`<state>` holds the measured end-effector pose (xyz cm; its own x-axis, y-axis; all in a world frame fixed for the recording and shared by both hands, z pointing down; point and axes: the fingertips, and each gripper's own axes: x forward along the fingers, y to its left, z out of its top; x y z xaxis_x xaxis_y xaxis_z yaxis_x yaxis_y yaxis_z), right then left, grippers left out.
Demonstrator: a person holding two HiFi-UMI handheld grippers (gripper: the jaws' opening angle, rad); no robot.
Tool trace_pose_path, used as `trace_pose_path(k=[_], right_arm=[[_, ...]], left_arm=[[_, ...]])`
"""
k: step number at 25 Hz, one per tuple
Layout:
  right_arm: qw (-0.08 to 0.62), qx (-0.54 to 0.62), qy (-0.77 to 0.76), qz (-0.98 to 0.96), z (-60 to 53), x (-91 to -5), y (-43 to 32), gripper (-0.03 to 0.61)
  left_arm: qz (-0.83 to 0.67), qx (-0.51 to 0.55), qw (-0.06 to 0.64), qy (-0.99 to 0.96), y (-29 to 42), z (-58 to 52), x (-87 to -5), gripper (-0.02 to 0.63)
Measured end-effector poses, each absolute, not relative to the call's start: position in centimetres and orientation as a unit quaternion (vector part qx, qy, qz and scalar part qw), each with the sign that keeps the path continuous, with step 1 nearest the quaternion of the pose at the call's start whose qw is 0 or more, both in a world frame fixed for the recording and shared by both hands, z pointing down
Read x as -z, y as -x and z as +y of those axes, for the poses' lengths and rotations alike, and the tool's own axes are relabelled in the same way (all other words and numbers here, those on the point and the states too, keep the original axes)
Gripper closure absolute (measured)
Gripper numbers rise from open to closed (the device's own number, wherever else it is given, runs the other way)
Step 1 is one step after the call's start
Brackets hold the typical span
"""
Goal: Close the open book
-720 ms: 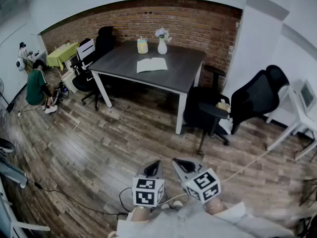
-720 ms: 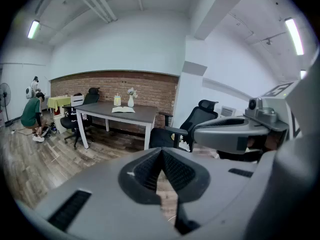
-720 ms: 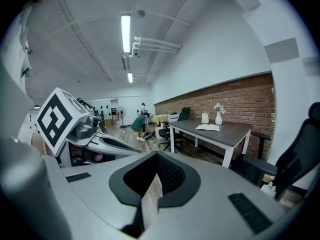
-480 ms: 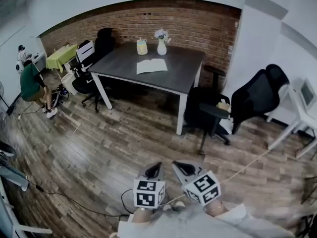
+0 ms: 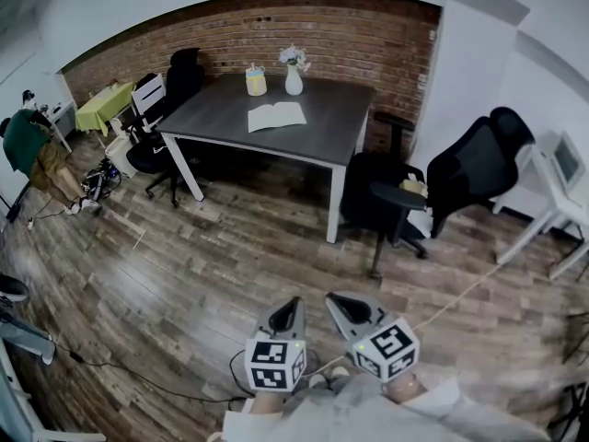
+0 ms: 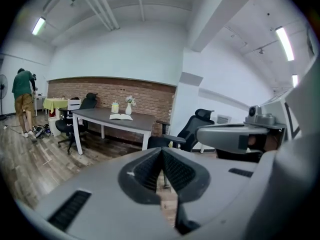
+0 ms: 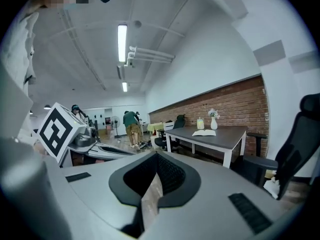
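At the head view's bottom edge, the left gripper (image 5: 293,302) and right gripper (image 5: 335,298) are both clenched on nothing, well apart from the table (image 5: 342,134).
Wood floor (image 5: 212,265) lies ahead, and a black office chair (image 5: 379,201) stands by the table's right near corner. The open book (image 5: 277,116) lies flat mid-table, its spread running left to right and its spine toward the brick wall (image 5: 359,40). A yellow jar (image 5: 256,82) and a vase (image 5: 294,81) stand just behind.

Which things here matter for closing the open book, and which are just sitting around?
For the job: open book, lying on the dark table; left gripper and right gripper, both shut and empty.
Just around: yellow cup, white vase with flowers, black office chairs, person in green.
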<state>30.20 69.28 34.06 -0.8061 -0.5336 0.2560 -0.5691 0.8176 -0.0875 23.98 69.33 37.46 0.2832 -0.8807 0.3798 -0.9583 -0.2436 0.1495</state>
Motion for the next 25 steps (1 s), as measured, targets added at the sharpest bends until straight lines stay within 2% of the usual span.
trace_pose_path(k=[2, 5, 11, 12, 14, 17, 25], right_arm=[[0.103, -0.079, -0.299, -0.946, 69.1, -35.0, -30.0, 0.572], [0.141, -0.083, -0.308, -0.937, 69.5, -36.3, -29.7, 0.571], [0.171, -0.078, -0.319, -0.929, 68.1, -36.9, -29.5, 0.568], [0.167, -0.076, -0.319, -0.93, 67.6, -37.2, -29.2, 0.554], [0.159, -0.077, -0.316, -0.932, 66.6, -37.4, -28.3, 0.48], [0.16, -0.076, -0.307, -0.935, 64.4, -37.4, -27.0, 0.477], [0.157, -0.077, -0.286, -0.942, 55.7, -37.8, -23.3, 0.477]], left_arm=[[-0.584, -0.112, 0.186, -0.782, -23.5, 69.5, -38.1, 0.607], [-0.577, -0.12, 0.2, -0.783, -23.1, 69.6, -38.9, 0.607], [-0.577, -0.124, 0.211, -0.78, -22.8, 68.5, -39.7, 0.606], [-0.577, -0.126, 0.213, -0.779, -22.6, 68.3, -39.9, 0.604], [-0.577, -0.128, 0.217, -0.777, -21.9, 67.8, -40.2, 0.599], [-0.576, -0.13, 0.229, -0.774, -21.0, 66.1, -40.6, 0.541], [-0.593, -0.134, 0.234, -0.759, -16.8, 57.9, -40.6, 0.494]])
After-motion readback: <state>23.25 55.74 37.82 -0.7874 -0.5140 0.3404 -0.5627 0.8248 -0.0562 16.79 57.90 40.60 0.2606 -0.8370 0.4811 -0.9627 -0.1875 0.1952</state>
